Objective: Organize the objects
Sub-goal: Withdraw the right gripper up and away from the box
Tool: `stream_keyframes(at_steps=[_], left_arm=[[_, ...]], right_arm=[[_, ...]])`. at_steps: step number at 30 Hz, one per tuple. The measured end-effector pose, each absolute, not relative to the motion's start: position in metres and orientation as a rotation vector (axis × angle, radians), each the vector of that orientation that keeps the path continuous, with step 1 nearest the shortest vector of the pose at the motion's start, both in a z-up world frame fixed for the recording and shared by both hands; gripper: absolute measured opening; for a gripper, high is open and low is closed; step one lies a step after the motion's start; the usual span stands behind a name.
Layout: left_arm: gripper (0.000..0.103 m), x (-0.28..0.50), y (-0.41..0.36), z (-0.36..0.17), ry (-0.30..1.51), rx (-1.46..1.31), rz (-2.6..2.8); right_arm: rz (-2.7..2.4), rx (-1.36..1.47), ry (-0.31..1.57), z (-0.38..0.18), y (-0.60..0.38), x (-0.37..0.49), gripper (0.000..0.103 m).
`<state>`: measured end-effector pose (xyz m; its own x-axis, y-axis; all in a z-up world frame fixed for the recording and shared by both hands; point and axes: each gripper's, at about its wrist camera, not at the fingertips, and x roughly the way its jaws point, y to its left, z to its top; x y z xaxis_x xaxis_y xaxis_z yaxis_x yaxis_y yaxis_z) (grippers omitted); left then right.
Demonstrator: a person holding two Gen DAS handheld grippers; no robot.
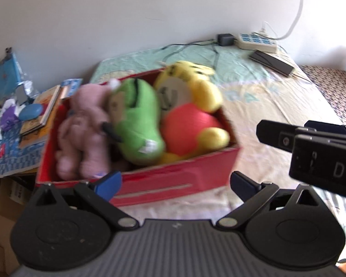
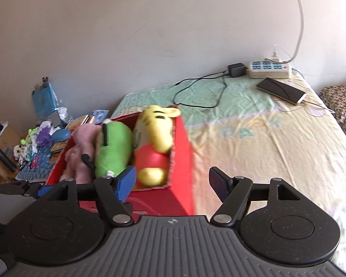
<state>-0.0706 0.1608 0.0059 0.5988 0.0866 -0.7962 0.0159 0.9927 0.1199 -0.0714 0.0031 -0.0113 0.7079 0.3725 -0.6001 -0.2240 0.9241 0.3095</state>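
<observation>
Sitting at the centre of the left wrist frame, the red box rests on the bed sheet and holds 3 plush toys: pink, green and yellow. The left gripper hovers at lower centre, fingers apart, gripping nothing. The right gripper likewise spreads wide, empty, near the box's corner. A power strip lies upper right.

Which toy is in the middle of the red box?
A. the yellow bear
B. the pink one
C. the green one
C: the green plush lies in the red box between the pink plush and the yellow bear.
</observation>
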Motion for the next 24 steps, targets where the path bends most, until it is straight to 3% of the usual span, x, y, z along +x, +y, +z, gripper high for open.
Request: stream_keyframes(at_steps=[13, 24], left_arm=[[0.099, -0.073, 0.077, -0.026, 1.04, 0.173, -0.026], [0.1, -0.072, 0.056, -0.04, 1.083, 0.197, 0.024]], right_arm=[[0.138, 0.21, 0.78, -0.038, -0.072, -0.085, 0.074], [0.064, 0.177, 0.853, -0.057, -0.094, -0.082, 0.077]])
